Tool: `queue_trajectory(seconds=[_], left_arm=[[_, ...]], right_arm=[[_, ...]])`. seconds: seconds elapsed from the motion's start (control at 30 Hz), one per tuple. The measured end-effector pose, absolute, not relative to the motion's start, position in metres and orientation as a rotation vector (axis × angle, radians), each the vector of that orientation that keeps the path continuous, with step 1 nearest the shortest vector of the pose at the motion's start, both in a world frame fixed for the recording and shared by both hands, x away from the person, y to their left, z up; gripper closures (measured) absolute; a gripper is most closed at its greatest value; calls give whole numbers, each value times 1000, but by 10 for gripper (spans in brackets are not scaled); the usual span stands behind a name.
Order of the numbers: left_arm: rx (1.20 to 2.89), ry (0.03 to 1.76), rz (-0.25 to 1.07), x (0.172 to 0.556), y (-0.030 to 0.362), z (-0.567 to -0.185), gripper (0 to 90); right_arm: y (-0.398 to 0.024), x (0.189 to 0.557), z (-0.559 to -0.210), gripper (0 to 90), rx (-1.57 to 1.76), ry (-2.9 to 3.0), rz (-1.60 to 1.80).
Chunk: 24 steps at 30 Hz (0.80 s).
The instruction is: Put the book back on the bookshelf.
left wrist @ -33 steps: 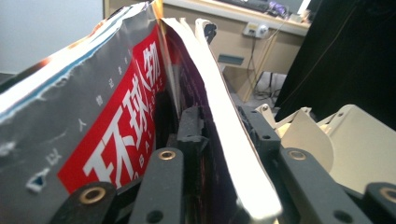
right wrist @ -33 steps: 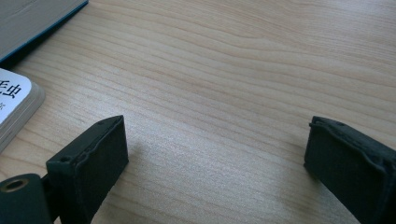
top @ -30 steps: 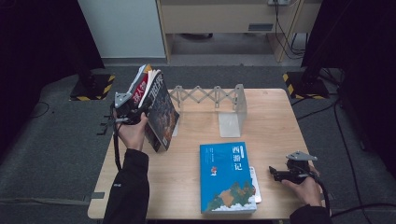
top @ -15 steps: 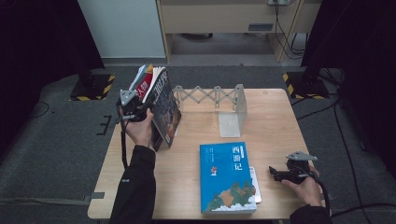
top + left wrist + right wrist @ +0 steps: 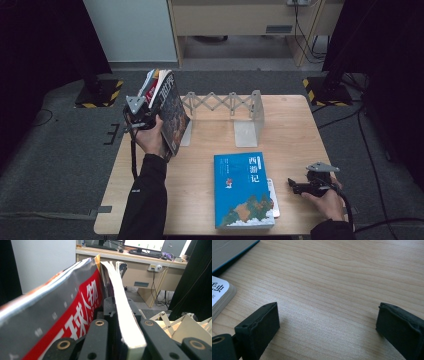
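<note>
A wooden table [image 5: 295,125] carries a blue book [image 5: 242,190] and metal bookend rack [image 5: 230,107].

At the left of the frame, the left gripper [image 5: 150,117] clamps a bundle of books [image 5: 167,112] and holds it upright, lifted at the left end of the grey folding rack [image 5: 227,107]. A blue book [image 5: 242,190] lies flat at lower centre on the wooden table [image 5: 290,130], atop a paler book. At lower right the right gripper [image 5: 295,186] rests on the table, pointing toward the blue book and just apart from it.
</note>
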<state>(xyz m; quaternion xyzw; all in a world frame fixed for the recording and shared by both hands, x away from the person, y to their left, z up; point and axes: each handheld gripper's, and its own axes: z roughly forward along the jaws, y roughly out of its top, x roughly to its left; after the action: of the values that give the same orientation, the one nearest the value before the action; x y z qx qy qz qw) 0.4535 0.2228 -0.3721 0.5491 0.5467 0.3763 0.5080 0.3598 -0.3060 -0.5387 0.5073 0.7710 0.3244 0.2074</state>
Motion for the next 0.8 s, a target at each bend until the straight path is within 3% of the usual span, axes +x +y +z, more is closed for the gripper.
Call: queue_trajectory(seconds=[0.23, 0.8], left_arm=[[1340, 1317, 883, 449, 220, -371, 802], [1316, 1216, 788, 403, 240, -385, 520]], right_arm=[[-306, 360, -539, 52, 1412, 2148, 904], [-306, 360, -539, 48, 1411, 2149, 904]])
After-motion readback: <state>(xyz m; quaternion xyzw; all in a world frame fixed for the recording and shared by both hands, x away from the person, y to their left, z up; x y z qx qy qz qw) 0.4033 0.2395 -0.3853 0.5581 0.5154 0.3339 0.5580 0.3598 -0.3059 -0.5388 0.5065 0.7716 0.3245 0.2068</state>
